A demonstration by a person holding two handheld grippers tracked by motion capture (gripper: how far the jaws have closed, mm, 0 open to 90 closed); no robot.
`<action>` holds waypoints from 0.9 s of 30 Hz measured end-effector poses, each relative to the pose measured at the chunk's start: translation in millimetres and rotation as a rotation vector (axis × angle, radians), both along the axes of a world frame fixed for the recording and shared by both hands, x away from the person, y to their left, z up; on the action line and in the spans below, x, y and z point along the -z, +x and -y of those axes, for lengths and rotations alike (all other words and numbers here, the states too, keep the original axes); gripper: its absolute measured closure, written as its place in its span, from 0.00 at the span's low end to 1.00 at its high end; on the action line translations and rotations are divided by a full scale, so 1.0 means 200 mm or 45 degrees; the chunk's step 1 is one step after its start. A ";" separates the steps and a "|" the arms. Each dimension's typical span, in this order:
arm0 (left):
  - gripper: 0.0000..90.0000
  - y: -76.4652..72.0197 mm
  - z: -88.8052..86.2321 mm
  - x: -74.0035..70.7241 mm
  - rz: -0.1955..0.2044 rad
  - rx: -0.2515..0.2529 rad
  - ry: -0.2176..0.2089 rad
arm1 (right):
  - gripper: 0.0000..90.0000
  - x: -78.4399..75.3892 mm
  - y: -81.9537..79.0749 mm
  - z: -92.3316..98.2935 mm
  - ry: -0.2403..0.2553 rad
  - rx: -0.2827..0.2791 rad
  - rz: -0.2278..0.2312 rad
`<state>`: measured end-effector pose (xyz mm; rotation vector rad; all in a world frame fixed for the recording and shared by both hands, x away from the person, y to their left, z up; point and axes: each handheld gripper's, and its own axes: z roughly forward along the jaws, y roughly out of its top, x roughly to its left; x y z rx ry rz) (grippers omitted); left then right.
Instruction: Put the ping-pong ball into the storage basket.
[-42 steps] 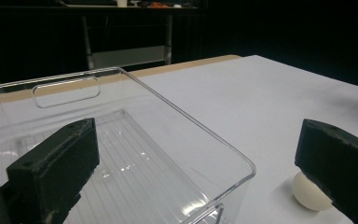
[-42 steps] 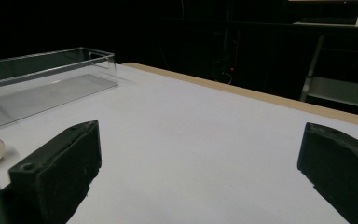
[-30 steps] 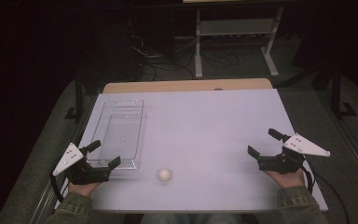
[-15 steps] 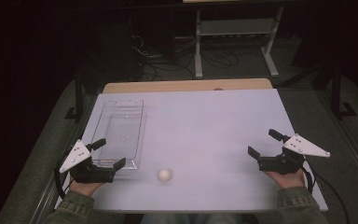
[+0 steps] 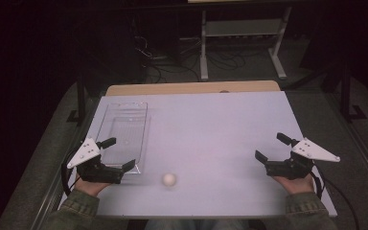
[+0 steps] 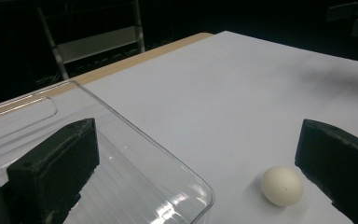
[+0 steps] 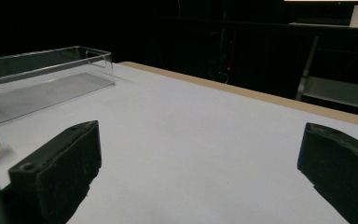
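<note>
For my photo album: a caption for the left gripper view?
Open left gripper faces a white egg beside a clear tray.

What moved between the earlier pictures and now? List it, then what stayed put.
The left gripper slid right along the near edge of the table, toward the egg, its jaws open and holding nothing. Nothing was grasped or released. The right gripper stayed in place with jaws open, and the egg, the clear tray and the table are unchanged.
</note>
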<state>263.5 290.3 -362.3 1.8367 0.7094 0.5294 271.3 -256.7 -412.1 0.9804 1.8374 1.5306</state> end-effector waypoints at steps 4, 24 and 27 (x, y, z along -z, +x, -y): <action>0.00 0.02 0.03 -0.02 -0.014 0.034 0.016 | 0.00 0.00 0.00 0.00 0.000 -0.001 0.000; 0.00 0.08 0.15 -0.08 -0.114 0.167 0.111 | 0.00 0.00 0.00 0.00 -0.005 -0.003 0.002; 0.00 0.10 0.17 -0.08 -0.126 0.193 0.140 | 0.00 0.00 0.00 0.00 -0.005 -0.004 0.003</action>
